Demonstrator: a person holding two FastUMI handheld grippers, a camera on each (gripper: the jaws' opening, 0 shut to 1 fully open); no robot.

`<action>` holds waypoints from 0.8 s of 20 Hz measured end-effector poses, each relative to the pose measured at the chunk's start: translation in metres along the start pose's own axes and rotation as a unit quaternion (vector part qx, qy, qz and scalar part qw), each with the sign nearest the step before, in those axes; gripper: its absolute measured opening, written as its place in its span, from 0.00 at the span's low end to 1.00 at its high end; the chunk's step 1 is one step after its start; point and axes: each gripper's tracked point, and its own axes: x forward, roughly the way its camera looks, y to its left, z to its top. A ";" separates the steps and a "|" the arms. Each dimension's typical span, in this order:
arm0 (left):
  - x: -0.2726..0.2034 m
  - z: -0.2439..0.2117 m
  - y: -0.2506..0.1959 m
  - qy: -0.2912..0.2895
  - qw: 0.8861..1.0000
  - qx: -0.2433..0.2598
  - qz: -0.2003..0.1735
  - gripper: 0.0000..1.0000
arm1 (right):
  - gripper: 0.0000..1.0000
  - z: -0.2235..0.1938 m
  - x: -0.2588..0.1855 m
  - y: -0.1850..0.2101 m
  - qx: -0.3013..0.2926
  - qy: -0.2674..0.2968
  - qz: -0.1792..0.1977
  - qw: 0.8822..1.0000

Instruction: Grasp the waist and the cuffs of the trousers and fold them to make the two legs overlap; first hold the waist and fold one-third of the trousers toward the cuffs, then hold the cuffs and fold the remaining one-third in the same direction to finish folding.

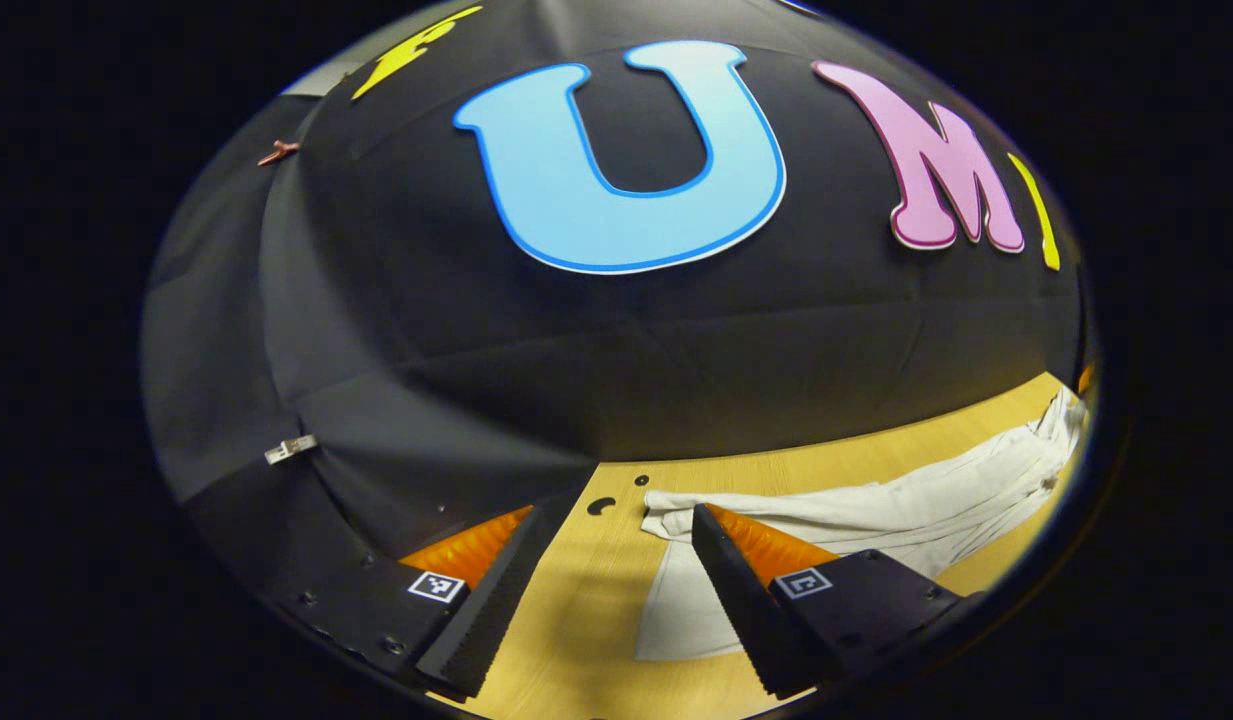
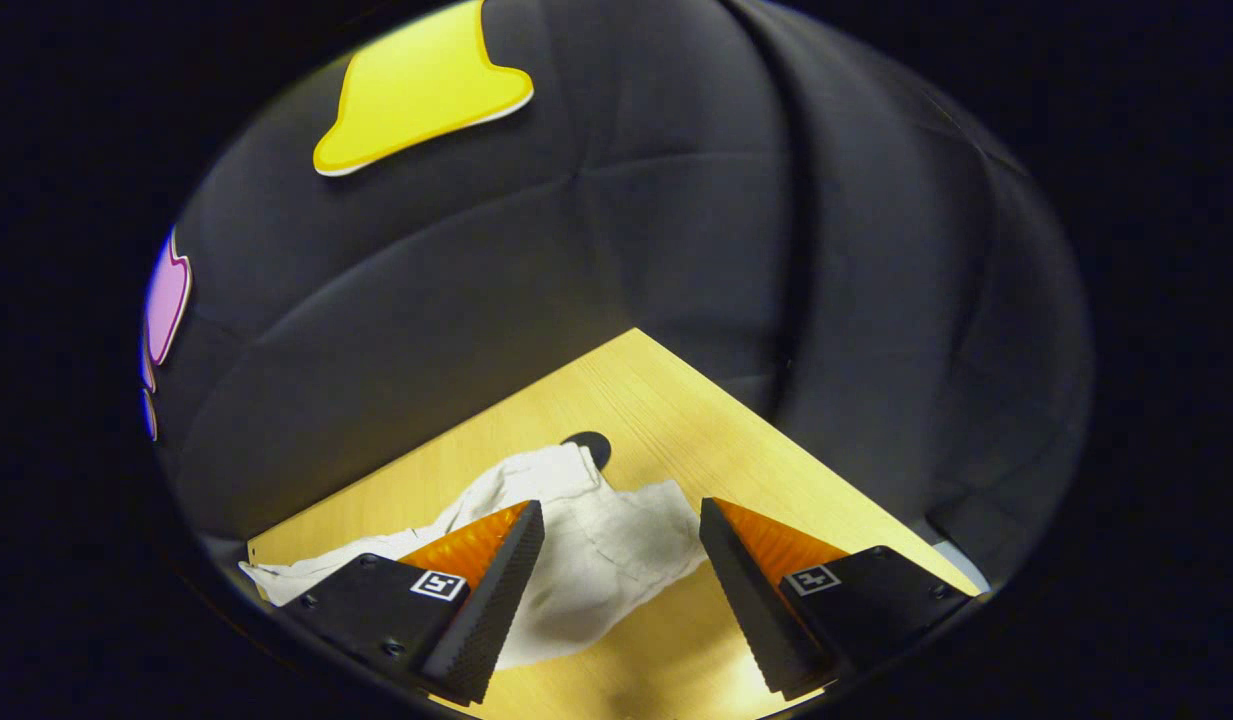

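No legible txt; just square coded tags on left tool (image 1: 618, 535) & right tool (image 2: 621, 530).

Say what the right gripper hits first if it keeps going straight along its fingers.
Probably the crumpled white cloth trousers: they lie on the light wooden table between and just ahead of the open right gripper. Depth is unclear, so it may touch the cloth or the tabletop beside it first.
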 end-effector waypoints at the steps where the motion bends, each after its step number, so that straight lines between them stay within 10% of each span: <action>1: -0.009 -0.005 0.003 0.007 1.000 -0.001 0.002 0.96 | 0.99 -0.005 0.002 -0.003 0.000 0.000 -0.005 1.000; 16: -0.055 -0.043 -0.032 0.049 0.997 -0.045 -0.029 0.97 | 1.00 -0.036 0.028 -0.009 -0.004 -0.020 -0.036 0.999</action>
